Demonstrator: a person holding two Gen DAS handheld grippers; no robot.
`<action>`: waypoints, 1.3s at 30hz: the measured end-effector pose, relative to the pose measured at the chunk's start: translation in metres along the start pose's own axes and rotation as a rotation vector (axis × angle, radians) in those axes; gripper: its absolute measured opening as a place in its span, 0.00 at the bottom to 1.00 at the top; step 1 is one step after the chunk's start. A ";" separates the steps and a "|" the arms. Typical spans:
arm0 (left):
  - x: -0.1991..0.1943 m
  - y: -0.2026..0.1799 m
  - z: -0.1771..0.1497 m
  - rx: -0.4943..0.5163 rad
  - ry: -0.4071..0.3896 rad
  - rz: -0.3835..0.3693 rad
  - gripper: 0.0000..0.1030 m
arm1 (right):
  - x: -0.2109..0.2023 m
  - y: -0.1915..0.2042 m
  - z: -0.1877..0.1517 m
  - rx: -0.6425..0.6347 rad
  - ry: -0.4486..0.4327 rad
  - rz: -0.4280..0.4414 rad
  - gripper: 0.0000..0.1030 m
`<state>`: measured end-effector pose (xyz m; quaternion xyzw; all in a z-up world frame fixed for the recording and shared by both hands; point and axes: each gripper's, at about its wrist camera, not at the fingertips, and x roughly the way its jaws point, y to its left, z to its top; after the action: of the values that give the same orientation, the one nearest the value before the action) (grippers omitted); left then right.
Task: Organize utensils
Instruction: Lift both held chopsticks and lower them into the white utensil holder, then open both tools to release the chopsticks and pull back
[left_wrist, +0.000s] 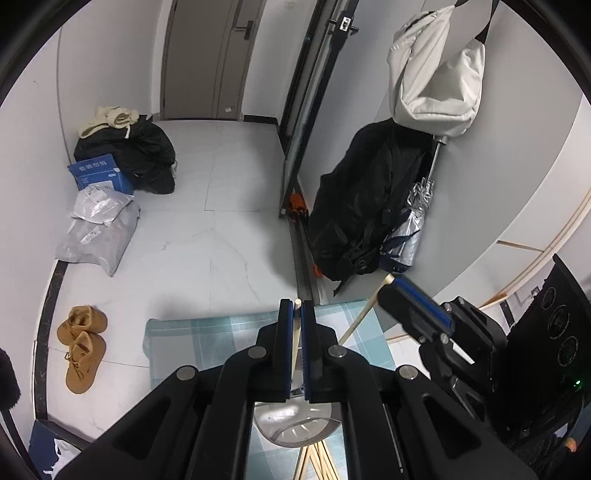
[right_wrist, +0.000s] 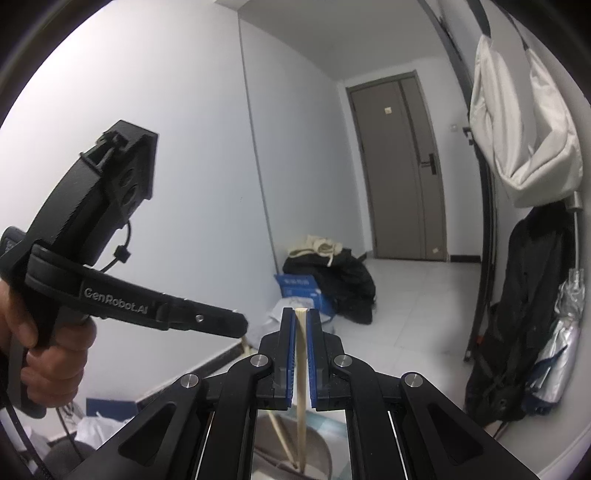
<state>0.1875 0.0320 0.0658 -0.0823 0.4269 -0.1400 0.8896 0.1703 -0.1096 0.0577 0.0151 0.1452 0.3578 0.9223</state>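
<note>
White floor tiles lie beyond a checked cloth. Left gripper pinches one chopstick between its blue pads; right gripper clamps another chopstick (both run down into a steel holder below the fingers)

The left gripper pinches one chopstick above the metal holder; the right gripper, just right, clamps another chopstick over the checked cloth.
</note>
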 end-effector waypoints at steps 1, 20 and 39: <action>0.002 0.000 0.000 0.002 0.003 0.004 0.00 | 0.001 0.000 -0.002 -0.001 0.008 0.001 0.05; -0.026 0.011 -0.030 -0.088 -0.118 0.153 0.54 | -0.038 -0.007 -0.020 0.118 0.098 -0.033 0.44; -0.062 -0.018 -0.093 -0.051 -0.245 0.222 0.82 | -0.123 0.031 -0.031 0.146 0.001 -0.148 0.89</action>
<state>0.0742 0.0320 0.0583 -0.0738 0.3251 -0.0188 0.9426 0.0553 -0.1703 0.0639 0.0714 0.1722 0.2769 0.9426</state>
